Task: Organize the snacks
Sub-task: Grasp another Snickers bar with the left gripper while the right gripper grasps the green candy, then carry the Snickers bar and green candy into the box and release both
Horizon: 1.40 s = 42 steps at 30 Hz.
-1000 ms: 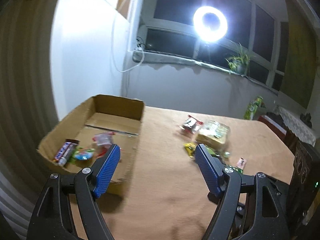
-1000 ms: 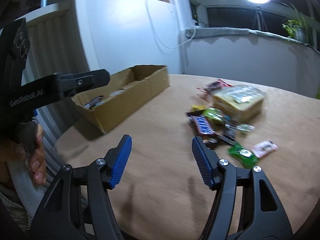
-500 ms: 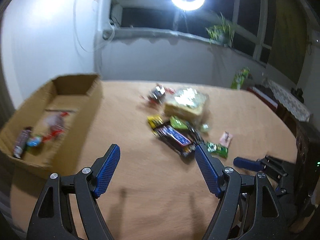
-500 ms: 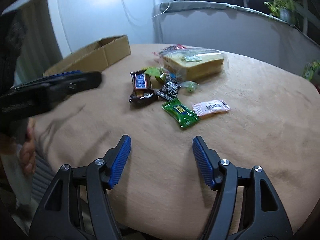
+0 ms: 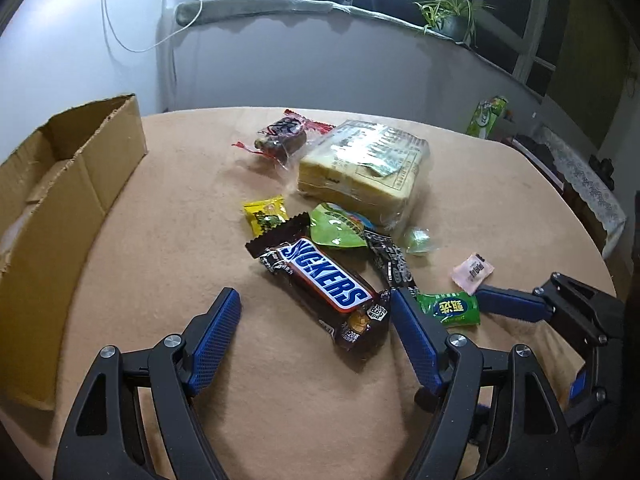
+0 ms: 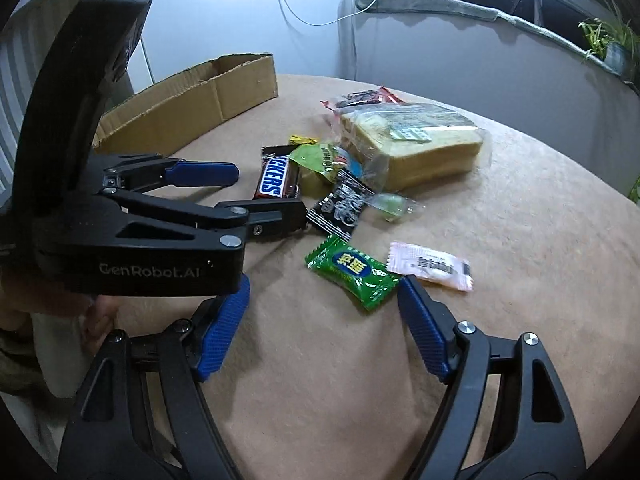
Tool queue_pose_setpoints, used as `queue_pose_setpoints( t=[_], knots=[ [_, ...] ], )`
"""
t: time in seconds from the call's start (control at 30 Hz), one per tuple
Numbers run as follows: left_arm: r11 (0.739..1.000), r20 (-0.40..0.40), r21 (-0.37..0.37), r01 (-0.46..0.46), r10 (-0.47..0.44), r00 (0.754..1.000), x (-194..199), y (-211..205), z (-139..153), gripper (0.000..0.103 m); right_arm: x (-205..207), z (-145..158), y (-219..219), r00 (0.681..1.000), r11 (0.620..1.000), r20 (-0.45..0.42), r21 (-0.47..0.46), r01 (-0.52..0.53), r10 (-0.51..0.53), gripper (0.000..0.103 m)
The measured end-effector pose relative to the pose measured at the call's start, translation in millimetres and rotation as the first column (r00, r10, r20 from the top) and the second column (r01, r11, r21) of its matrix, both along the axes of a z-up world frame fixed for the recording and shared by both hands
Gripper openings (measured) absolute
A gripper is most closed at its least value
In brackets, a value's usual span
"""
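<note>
Reach step: both grippers over the snack pile mid-counter, box far left. Left gripper jaws wide, Snickers lying between, untouched. Right gripper jaws just opened wider, empty, near green candy. Next, prob.: lower, pinch, carry to box.

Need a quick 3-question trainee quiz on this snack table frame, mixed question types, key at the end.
1. True or false: the Snickers bar lies inside the cardboard box.
2. Which snack lies nearest the right gripper? A) bread bag B) green candy C) yellow candy
3. Fill in: both the left gripper and the right gripper are ____ and hold nothing.

Key: 1 false, it lies on the table, between the left gripper's open jaws; 2 B; 3 open.
</note>
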<state>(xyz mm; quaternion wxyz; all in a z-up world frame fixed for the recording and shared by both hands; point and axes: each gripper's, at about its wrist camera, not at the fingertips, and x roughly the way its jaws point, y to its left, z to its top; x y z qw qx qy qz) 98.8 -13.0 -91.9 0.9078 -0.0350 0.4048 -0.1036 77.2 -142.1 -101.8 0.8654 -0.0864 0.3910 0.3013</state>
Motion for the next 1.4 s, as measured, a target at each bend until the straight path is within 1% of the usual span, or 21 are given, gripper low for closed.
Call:
queue_pose_setpoints(
  t=[0.1,0.17,0.2,0.27,0.33,0.43,0.47,0.5,0.53,0.57,0.6,0.63,0.67,0.7,0.73,0.77,0.87,0.97,1.13,1.3,1.4],
  knots=[
    [1.000,-0.002,-0.010,-0.025,0.024,1.000,-1,12,0,0.077,-3,0,5,1.000,1.000,-0.003,0.011,-0.030,0.030,0.080],
    [0.998,-0.001,-0.025,-0.053,0.053,0.999,-5,26,1,0.077,-10,0,9,0.997,0.996,-0.012,0.038,-0.077,0.078,0.079],
    [0.998,-0.003,-0.023,-0.066,0.065,0.998,-5,29,1,0.077,-13,0,11,0.995,0.995,-0.011,0.044,-0.094,0.095,0.077],
    [0.995,-0.004,-0.026,-0.098,0.098,0.995,-7,39,4,0.077,-13,1,9,0.997,0.997,0.015,0.030,-0.074,0.073,0.073],
    [0.993,-0.007,-0.046,-0.104,0.104,0.995,-6,41,8,0.077,-5,2,5,0.999,0.999,0.023,0.021,-0.031,0.031,0.073],
    [0.995,-0.006,-0.063,-0.071,0.071,0.997,0,31,11,0.077,4,0,12,0.999,0.999,0.017,-0.026,-0.043,0.043,0.072],
    [0.996,-0.004,-0.063,-0.055,0.055,0.998,4,26,12,0.077,5,-1,17,0.998,0.997,0.021,-0.048,-0.052,0.053,0.067],
    [0.998,-0.009,-0.057,-0.039,0.039,0.999,8,20,11,0.077,7,-1,18,0.998,0.997,0.021,-0.054,-0.054,0.055,0.058],
    [0.998,-0.018,-0.051,-0.022,0.021,1.000,12,12,8,0.077,8,-1,20,0.998,0.997,0.021,-0.058,-0.054,0.055,0.052],
    [0.999,-0.028,-0.046,-0.012,0.011,1.000,16,8,5,0.077,8,0,22,0.998,0.997,0.024,-0.060,-0.056,0.057,0.037],
    [0.999,-0.036,-0.043,-0.008,0.006,0.999,18,7,3,0.076,8,-1,22,0.998,0.996,0.023,-0.059,-0.060,0.061,0.028],
    [0.999,-0.034,-0.035,-0.006,0.005,0.999,18,5,3,0.065,6,-1,22,0.998,0.996,0.022,-0.057,-0.064,0.065,0.027],
    [1.000,-0.027,-0.023,-0.011,0.010,1.000,16,5,2,0.051,5,-1,21,0.998,0.996,0.022,-0.056,-0.063,0.065,0.027],
    [1.000,-0.025,-0.023,-0.010,0.009,1.000,15,6,2,0.046,3,-1,20,0.998,0.997,0.022,-0.054,-0.063,0.064,0.026],
    [1.000,-0.023,-0.027,-0.011,0.010,1.000,14,8,3,0.033,1,-1,19,0.998,0.997,0.022,-0.051,-0.062,0.063,0.026],
    [1.000,-0.023,-0.021,-0.012,0.011,1.000,13,9,3,0.029,-1,-1,18,0.998,0.997,0.022,-0.043,-0.059,0.060,0.026],
    [0.999,-0.014,-0.032,0.000,-0.001,1.000,8,14,2,0.028,-6,-2,12,0.999,0.999,0.019,-0.002,-0.039,0.039,0.026],
    [0.999,-0.004,-0.043,0.005,-0.006,1.000,2,17,2,0.027,-12,-1,2,1.000,0.998,0.014,0.057,-0.004,0.003,0.025],
    [0.997,0.005,-0.077,-0.018,0.018,1.000,-14,31,6,0.027,-17,2,-10,0.999,0.989,0.012,0.138,0.043,-0.045,0.025],
    [0.993,0.052,-0.108,-0.042,0.048,0.998,-30,46,16,0.027,-18,12,-24,0.994,0.972,0.028,0.214,0.096,-0.104,0.025],
    [0.994,0.090,-0.103,-0.042,0.052,0.995,-38,48,25,0.027,-18,22,-31,0.988,0.962,0.053,0.241,0.127,-0.143,0.025]
  ],
)
